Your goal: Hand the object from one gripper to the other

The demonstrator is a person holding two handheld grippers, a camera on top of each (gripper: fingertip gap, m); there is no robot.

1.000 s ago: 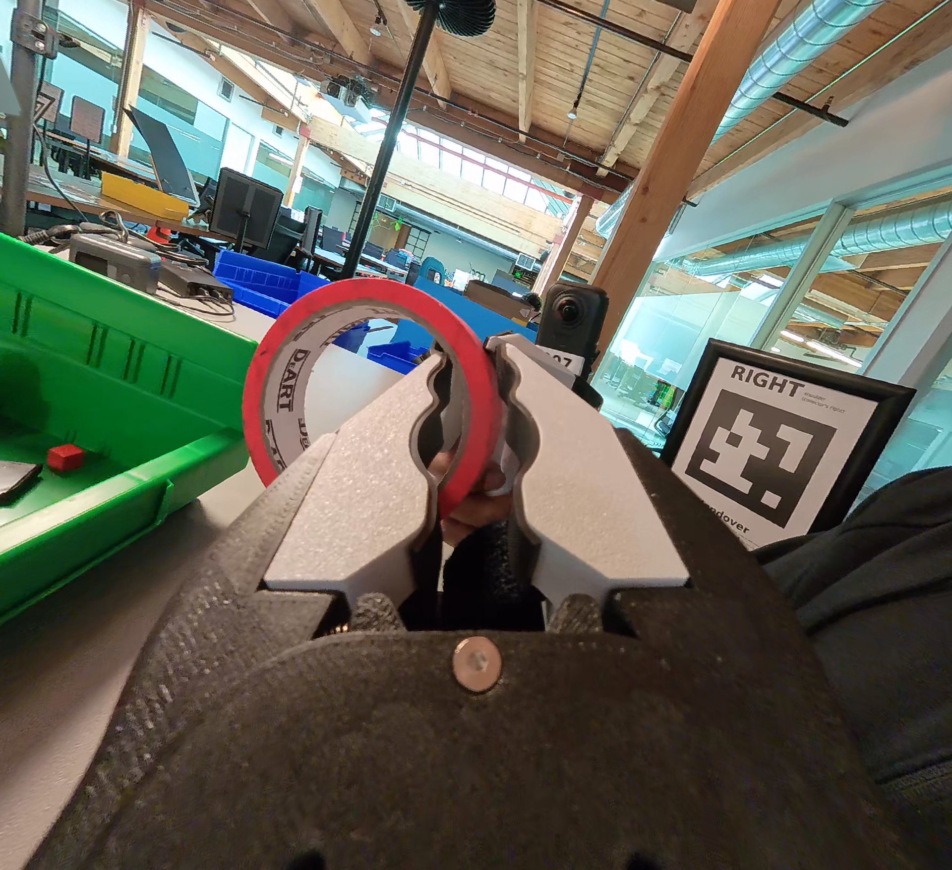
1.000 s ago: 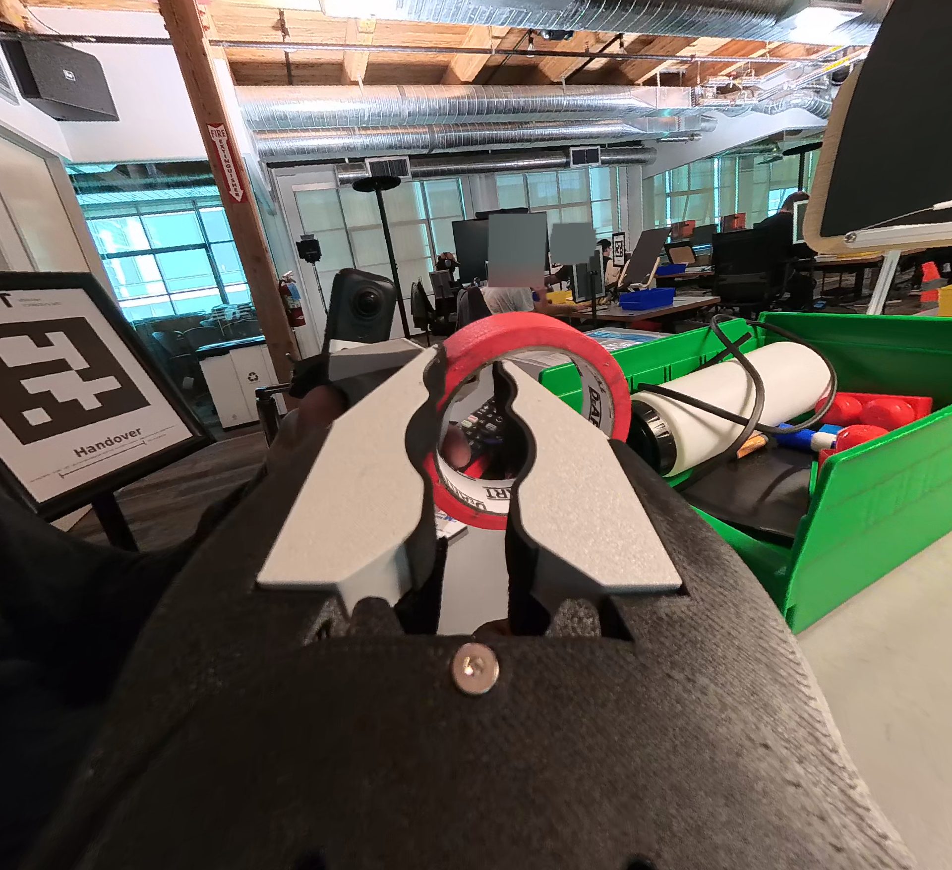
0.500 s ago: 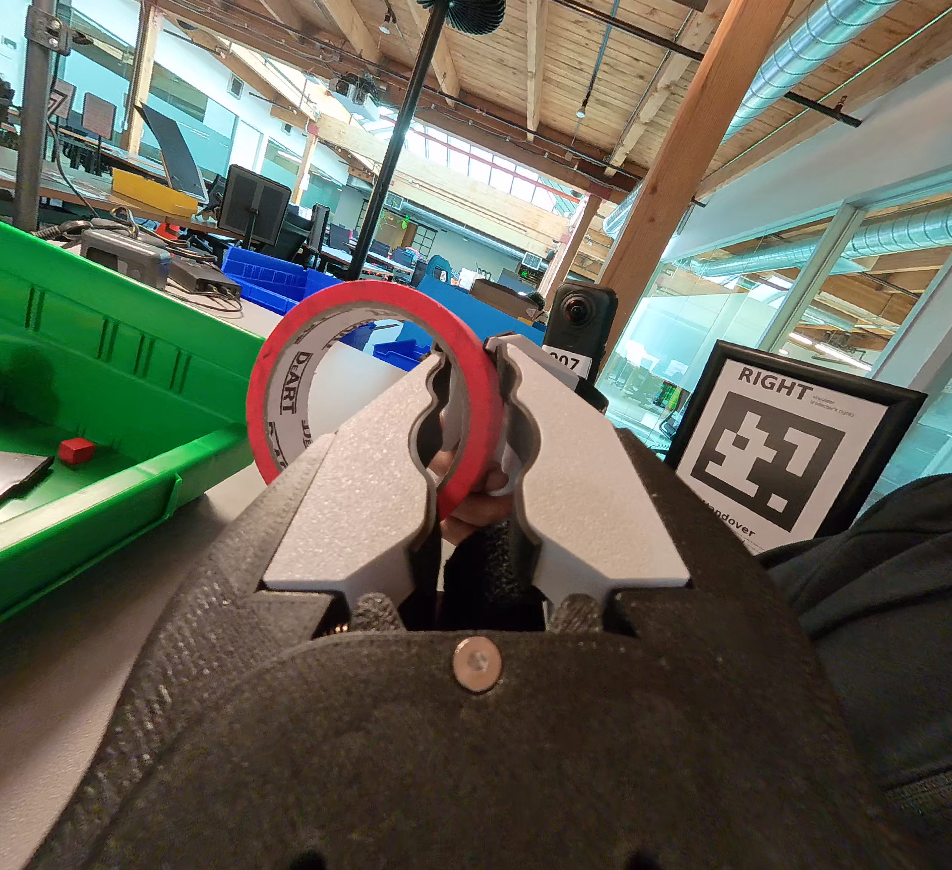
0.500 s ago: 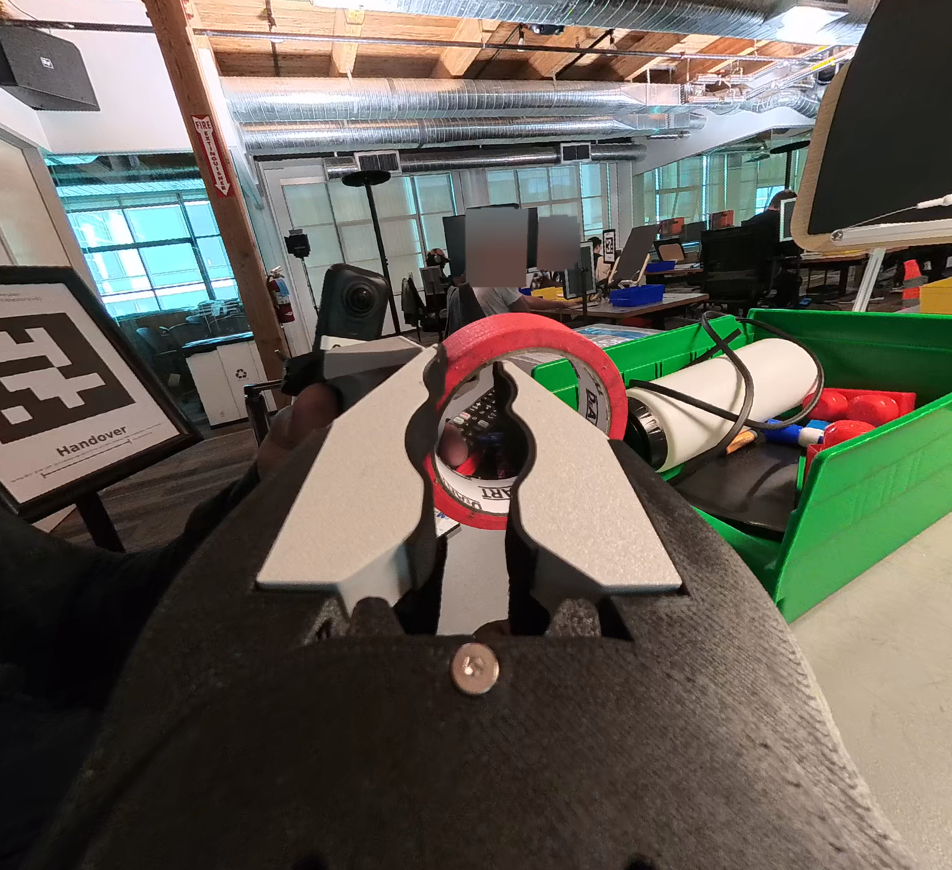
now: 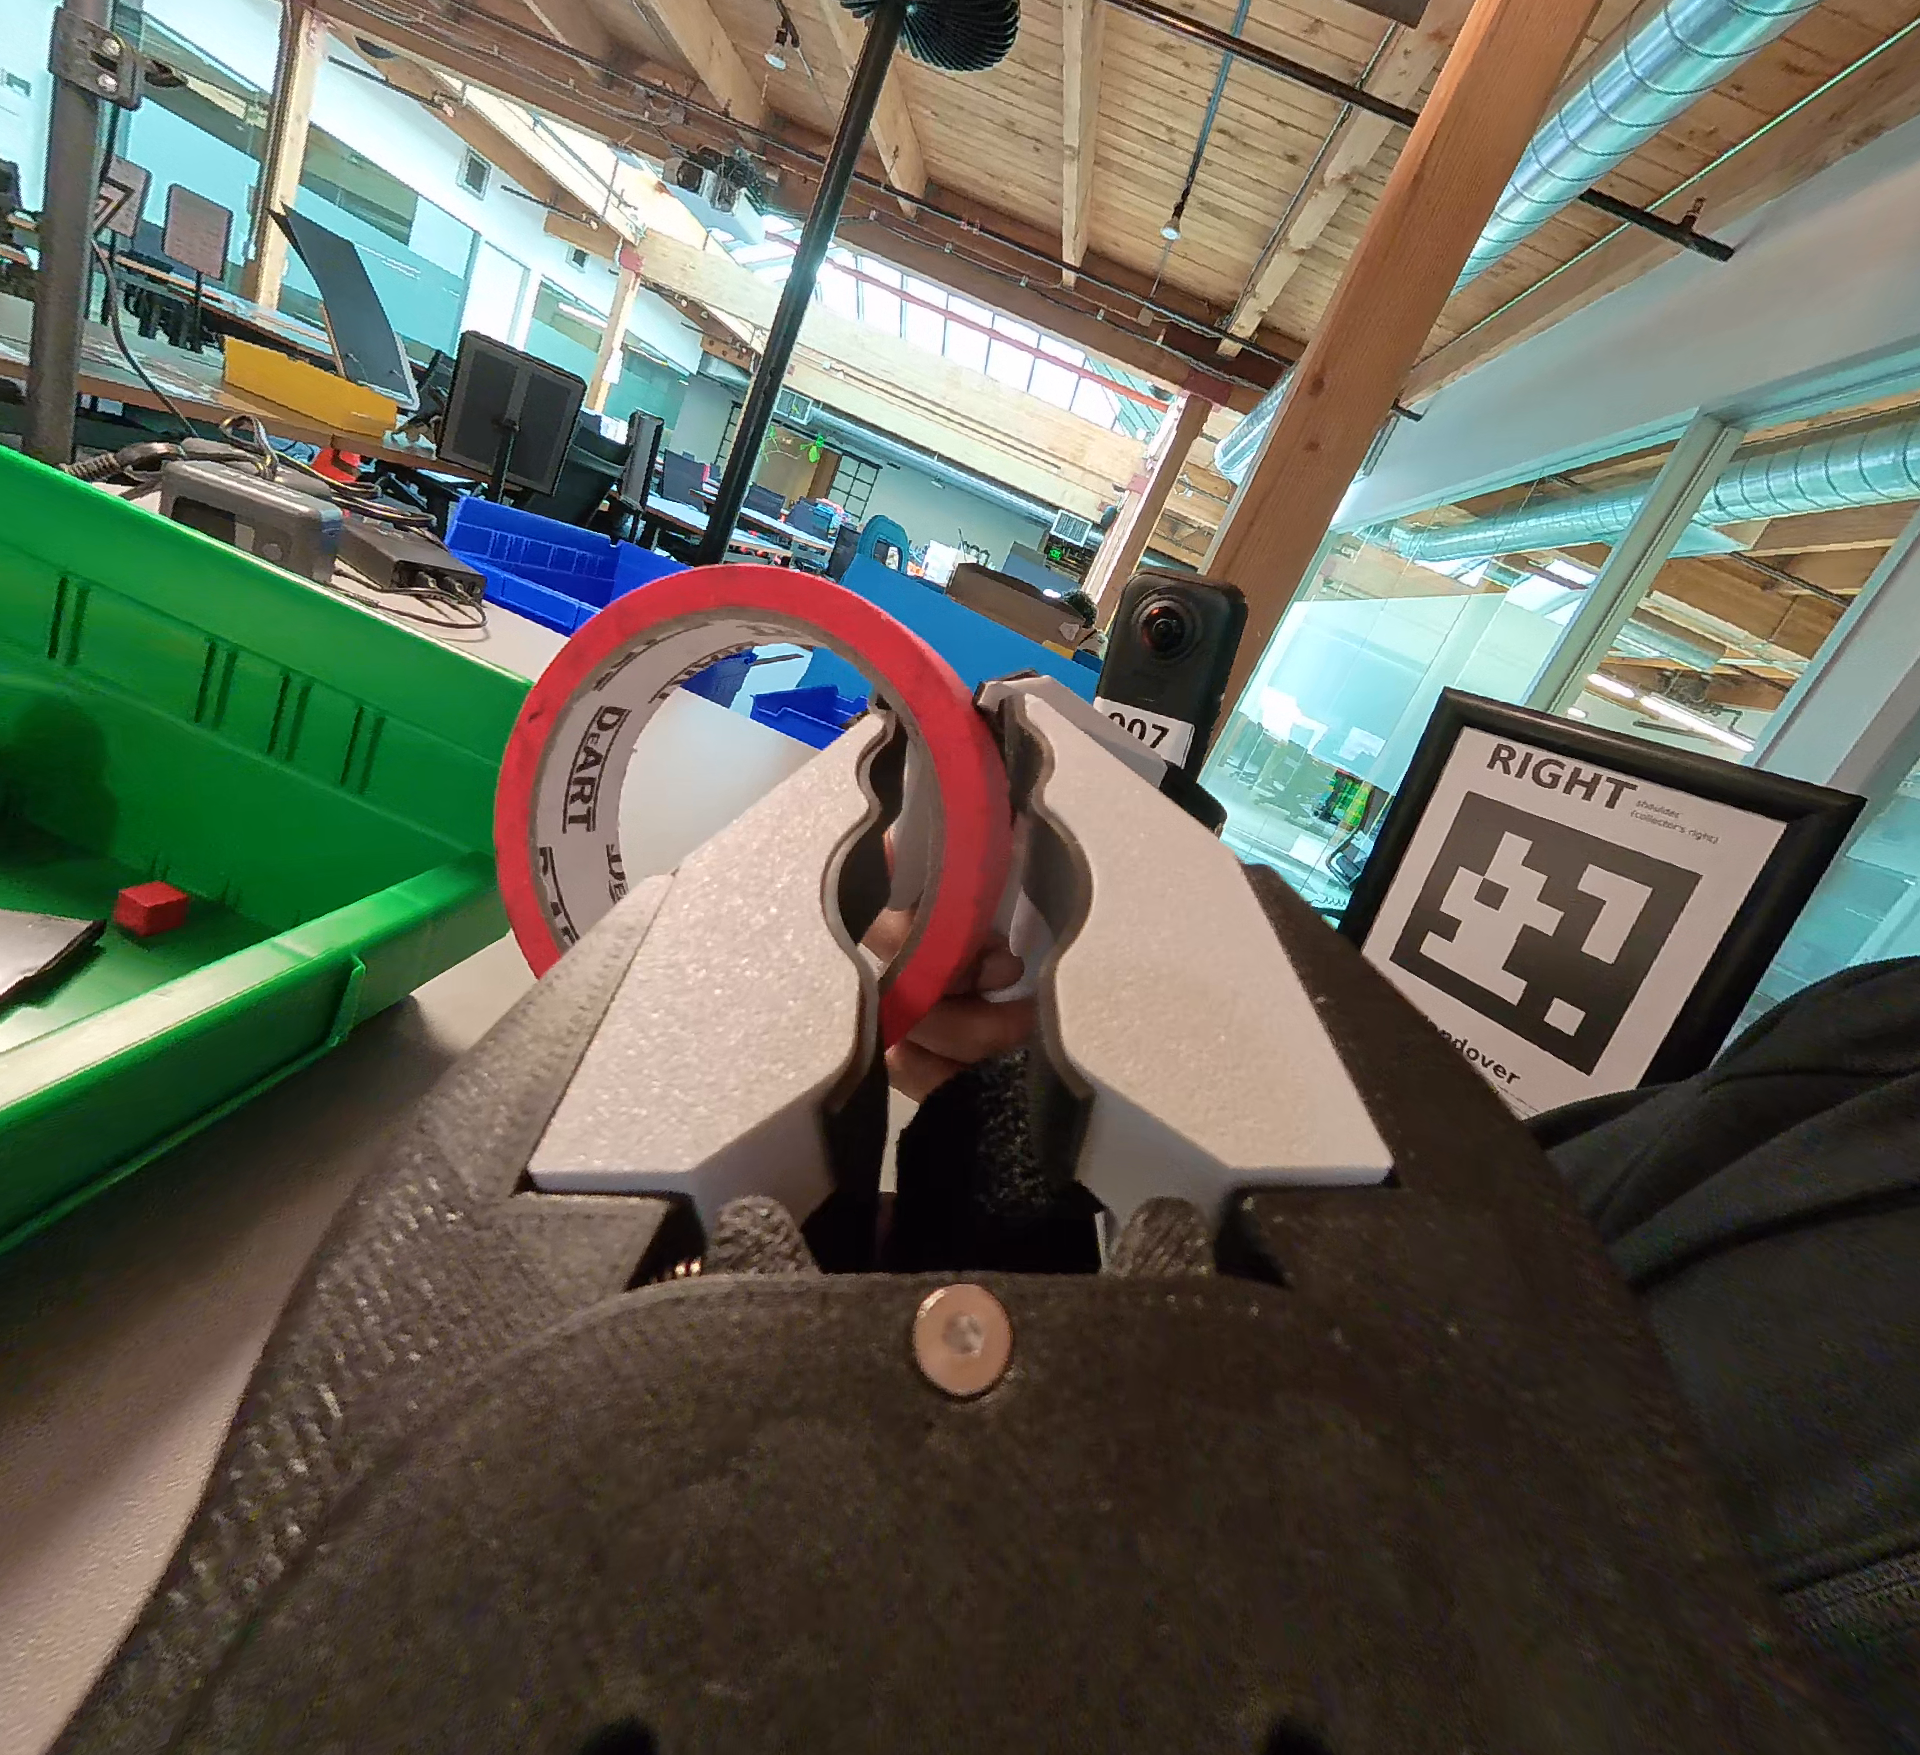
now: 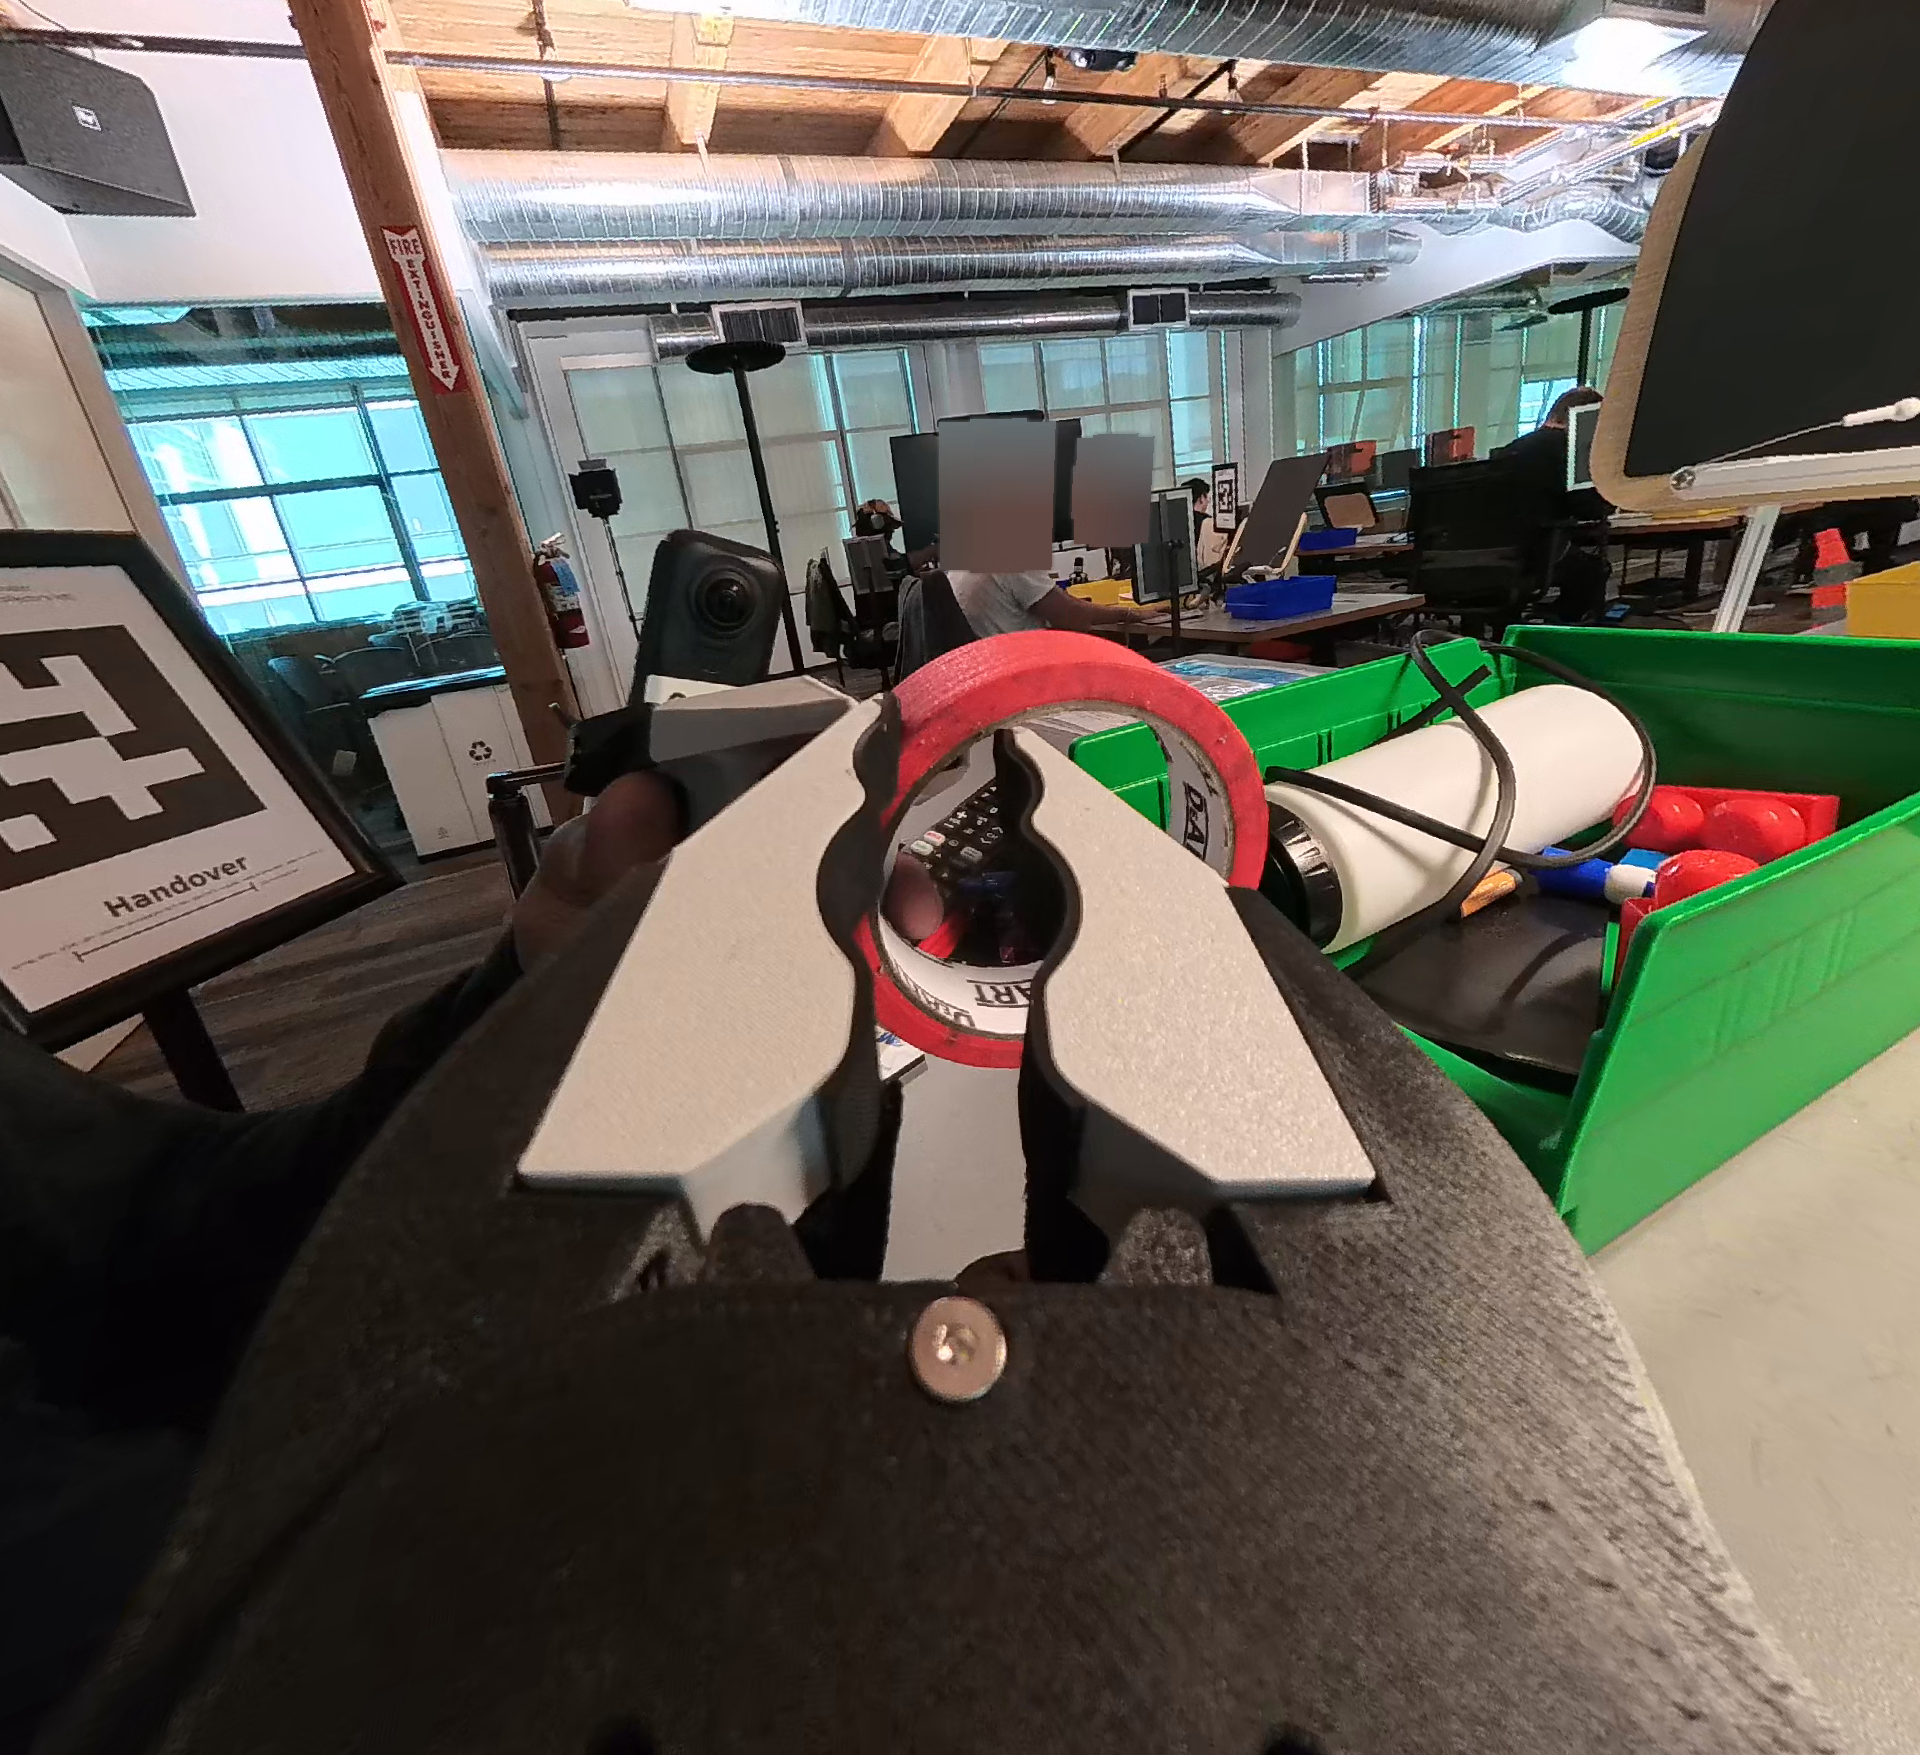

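The red tape (image 5: 727, 604) sits in the middle of both views, held up in the air above the table (image 5: 135, 1290). In the left view it stands on edge, a little left of the middle, with its right side between the fingers. The left gripper (image 5: 951, 739) has its jaws pinched on the wall of the ring, one finger inside the hole and one outside. The right gripper (image 6: 948, 729) looks the same in its own view: jaws closed on the left side of the tape (image 6: 1081, 677). So both seem to have hold of it at once.

This looks like the middle of the pass. To do it well, only one gripper should let go, and slowly. The other should keep its squeeze firm. Before letting go, give a tiny tug to feel that the taker has it.

Then pull the freed gripper straight back, along its own fingers. One finger is inside the ring, so moving sideways would catch the tape and twist it out.

Keep both grippers steady and level. Stay above the table, not over the green bin (image 5: 239, 729) at the left of the left view. If the tape slips, it could roll away.
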